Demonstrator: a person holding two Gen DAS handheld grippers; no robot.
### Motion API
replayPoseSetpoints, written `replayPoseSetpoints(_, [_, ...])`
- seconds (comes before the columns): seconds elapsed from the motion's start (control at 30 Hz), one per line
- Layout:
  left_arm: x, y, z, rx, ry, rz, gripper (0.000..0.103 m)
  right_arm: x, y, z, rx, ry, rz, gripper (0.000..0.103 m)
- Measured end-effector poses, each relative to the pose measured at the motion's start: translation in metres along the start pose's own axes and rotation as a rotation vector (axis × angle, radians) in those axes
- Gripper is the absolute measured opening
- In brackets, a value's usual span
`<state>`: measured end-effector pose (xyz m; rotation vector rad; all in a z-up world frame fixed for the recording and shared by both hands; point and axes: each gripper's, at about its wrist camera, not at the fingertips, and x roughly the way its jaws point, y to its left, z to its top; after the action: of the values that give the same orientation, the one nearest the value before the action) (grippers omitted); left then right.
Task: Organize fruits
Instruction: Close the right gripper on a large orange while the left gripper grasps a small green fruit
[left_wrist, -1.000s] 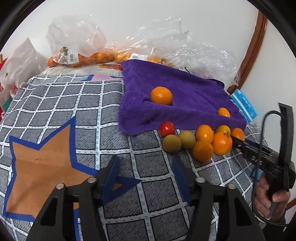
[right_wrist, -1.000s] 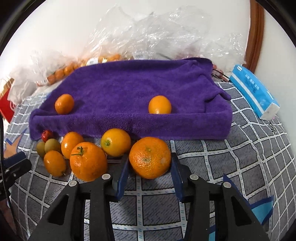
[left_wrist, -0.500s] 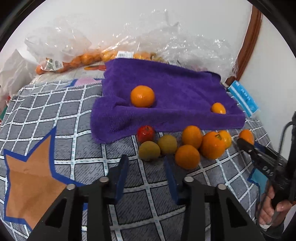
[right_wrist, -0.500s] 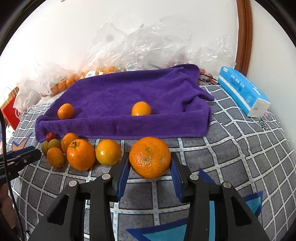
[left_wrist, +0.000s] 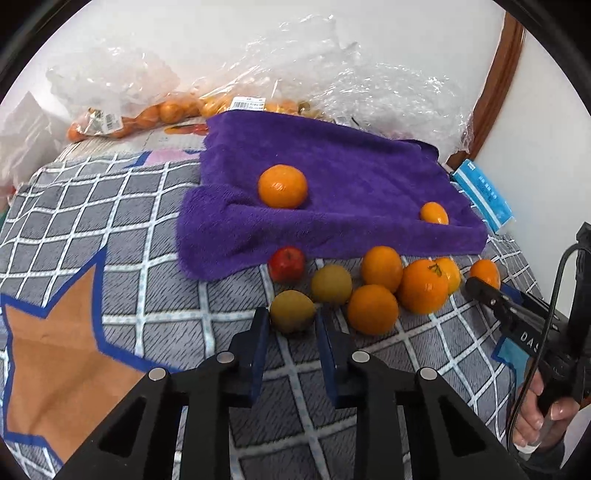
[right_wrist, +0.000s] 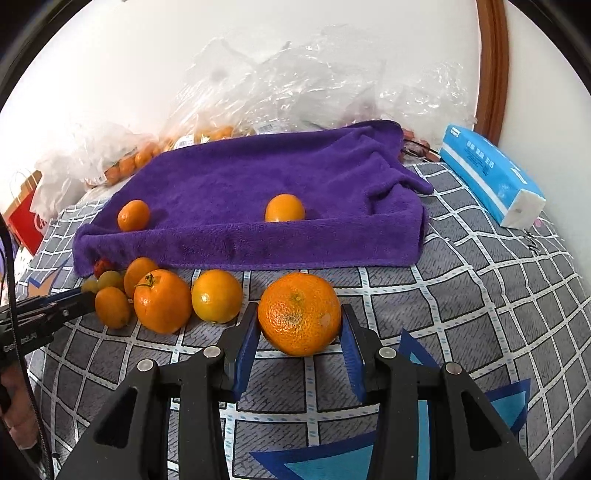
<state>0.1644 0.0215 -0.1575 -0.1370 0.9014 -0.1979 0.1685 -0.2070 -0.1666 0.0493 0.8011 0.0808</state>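
Note:
A purple towel (left_wrist: 332, 177) lies on the checked cloth with two oranges on it, one at its left (left_wrist: 282, 185) and one at its right (left_wrist: 434, 213). In front of it lies a cluster: a red fruit (left_wrist: 286, 263), two greenish-yellow fruits (left_wrist: 331, 283) and several oranges (left_wrist: 373, 308). My left gripper (left_wrist: 290, 325) is open, its jaws on either side of the nearer greenish-yellow fruit (left_wrist: 291, 311). My right gripper (right_wrist: 299, 328) is shut on a large orange (right_wrist: 299, 313) and holds it near the cloth. The towel (right_wrist: 258, 192) also shows in the right wrist view.
Clear plastic bags with more oranges (left_wrist: 159, 110) lie behind the towel against the white wall. A blue tissue pack (right_wrist: 491, 181) lies at the right. A red paper bag (right_wrist: 26, 221) stands at the far left. A wooden frame (left_wrist: 495, 74) runs up the right wall.
My left gripper has moved forward and right to the fruit cluster and narrowed around the nearer greenish-yellow fruit. My right gripper has drawn back from the towel with the large orange held.

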Motion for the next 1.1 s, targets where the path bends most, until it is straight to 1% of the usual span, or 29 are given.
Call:
replayPoseSetpoints(0.07, [0.001, -0.002, -0.001, 0.017, 0.004, 0.008, 0.025, 0.001, -0.001, 0.0, 0.006, 0.006, 0.008, 0.042])
replayPoseSetpoints(0.1, [0.004, -0.004, 0.0, 0.03, 0.006, 0.02, 0.027, 0.002, -0.002, 0.0, 0.008, 0.009, 0.011, 0.042])
replayPoseSetpoints(0.27, [0.009, -0.014, 0.001, 0.069, -0.025, 0.08, 0.028, 0.002, -0.003, 0.0, 0.011, 0.009, 0.018, 0.042])
replayPoseSetpoints(0.33, [0.009, -0.016, 0.0, 0.076, -0.027, 0.109, 0.025, 0.003, -0.002, 0.0, 0.008, 0.015, 0.013, 0.042])
replayPoseSetpoints(0.37, [0.009, -0.015, 0.0, 0.074, -0.029, 0.111, 0.023, 0.004, -0.001, 0.0, 0.003, 0.019, 0.011, 0.042])
replayPoseSetpoints(0.43, [0.008, -0.013, 0.0, 0.064, -0.03, 0.1, 0.023, 0.005, 0.001, 0.0, -0.01, 0.022, 0.011, 0.042])
replayPoseSetpoints(0.57, [0.006, -0.002, 0.001, 0.009, -0.037, 0.043, 0.024, 0.006, 0.006, 0.0, -0.03, 0.027, 0.007, 0.042])
replayPoseSetpoints(0.63, [0.006, 0.003, 0.001, -0.016, -0.041, 0.016, 0.024, 0.005, 0.005, 0.0, -0.028, 0.024, 0.008, 0.042])
replayPoseSetpoints(0.8, [0.005, 0.009, 0.0, -0.058, -0.047, -0.021, 0.024, 0.003, 0.002, 0.0, -0.014, 0.018, 0.014, 0.042])
replayPoseSetpoints(0.87, [0.005, 0.008, -0.001, -0.059, -0.048, -0.019, 0.024, 0.003, 0.002, 0.0, -0.009, 0.019, 0.006, 0.042])
replayPoseSetpoints(0.97, [0.006, 0.003, 0.0, -0.042, -0.045, 0.004, 0.024, 0.004, 0.002, 0.0, -0.009, 0.02, -0.006, 0.042])
replayPoseSetpoints(1.1, [0.006, 0.0, 0.0, -0.031, -0.034, 0.009, 0.024, 0.005, 0.003, -0.001, -0.014, 0.025, -0.015, 0.042])
